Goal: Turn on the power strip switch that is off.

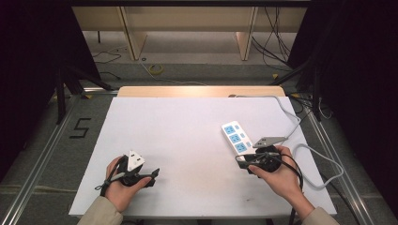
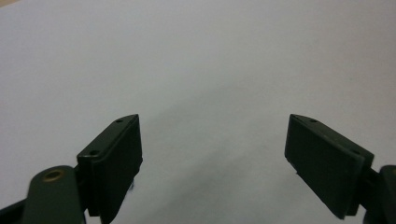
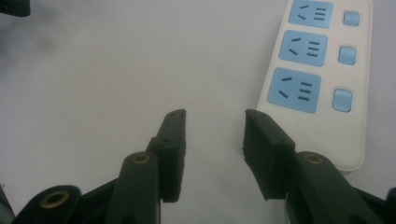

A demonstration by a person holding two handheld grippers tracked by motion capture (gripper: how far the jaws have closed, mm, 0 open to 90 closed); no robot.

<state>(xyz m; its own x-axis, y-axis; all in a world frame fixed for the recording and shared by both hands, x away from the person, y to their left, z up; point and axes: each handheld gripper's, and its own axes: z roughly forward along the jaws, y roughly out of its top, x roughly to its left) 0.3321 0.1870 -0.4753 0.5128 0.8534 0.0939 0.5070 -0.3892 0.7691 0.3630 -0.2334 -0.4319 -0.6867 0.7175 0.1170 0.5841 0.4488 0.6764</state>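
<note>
The white plastic power strip with three blue sockets (image 3: 314, 70) lies flat on the right side of the white table (image 1: 187, 140), just beside the spread, empty right gripper (image 3: 212, 140), while the left gripper (image 2: 212, 154) rests spread and empty at near left, so any handling of the strip looks not yet begun.

Power strip (image 1: 236, 137) on table (image 1: 187, 126) right, just beside R gripper (image 1: 245, 161); L gripper (image 1: 154, 174) far left
</note>
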